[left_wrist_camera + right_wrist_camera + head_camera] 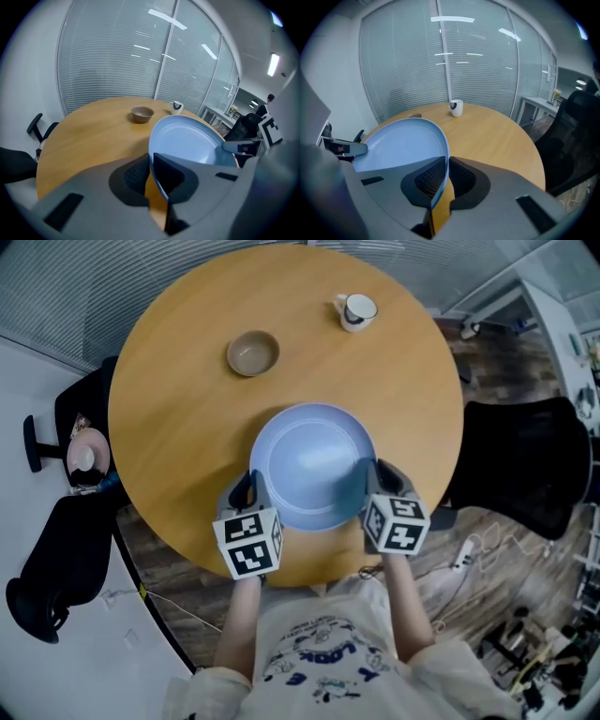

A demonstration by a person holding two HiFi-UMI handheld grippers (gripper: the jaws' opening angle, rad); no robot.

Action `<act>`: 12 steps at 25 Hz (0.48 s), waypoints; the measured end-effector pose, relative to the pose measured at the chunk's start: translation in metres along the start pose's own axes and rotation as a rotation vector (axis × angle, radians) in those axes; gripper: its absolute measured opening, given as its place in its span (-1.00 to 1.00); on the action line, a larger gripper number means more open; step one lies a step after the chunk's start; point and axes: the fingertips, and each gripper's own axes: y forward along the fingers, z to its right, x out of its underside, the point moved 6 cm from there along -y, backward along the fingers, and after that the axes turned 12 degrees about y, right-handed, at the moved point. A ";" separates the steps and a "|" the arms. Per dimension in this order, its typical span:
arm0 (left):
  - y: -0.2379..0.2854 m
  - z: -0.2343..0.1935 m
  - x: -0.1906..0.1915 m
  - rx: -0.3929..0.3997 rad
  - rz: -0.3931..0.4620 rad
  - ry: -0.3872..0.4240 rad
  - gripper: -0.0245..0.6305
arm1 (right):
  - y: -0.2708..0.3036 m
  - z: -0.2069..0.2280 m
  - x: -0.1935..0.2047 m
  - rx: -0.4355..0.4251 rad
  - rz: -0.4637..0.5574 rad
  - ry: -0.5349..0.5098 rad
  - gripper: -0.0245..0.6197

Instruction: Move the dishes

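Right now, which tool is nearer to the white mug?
Right. The right tool clamps the blue plate at its right edge, nearly in line with the mug; the left tool clamps its left edge, farther off.

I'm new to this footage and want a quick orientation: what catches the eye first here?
A large blue plate dominates the near side of the round wooden table, its rim clamped on either side by the left hand-held gripper and the right hand-held gripper. Farther back sit a small brown bowl and a white mug, apart from each other.
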 end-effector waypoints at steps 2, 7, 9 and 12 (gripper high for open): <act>0.007 0.012 -0.014 0.020 0.005 0.019 -0.85 | -0.001 0.014 -0.010 0.013 0.006 0.020 -0.85; 0.024 0.041 -0.042 0.041 0.003 0.051 -0.85 | -0.002 0.047 -0.031 0.040 0.012 0.060 -0.85; 0.032 0.051 -0.050 0.044 -0.002 0.055 -0.85 | 0.000 0.059 -0.038 0.044 0.012 0.070 -0.85; 0.043 0.066 -0.063 0.049 -0.006 0.063 -0.85 | 0.003 0.076 -0.050 0.047 0.011 0.078 -0.85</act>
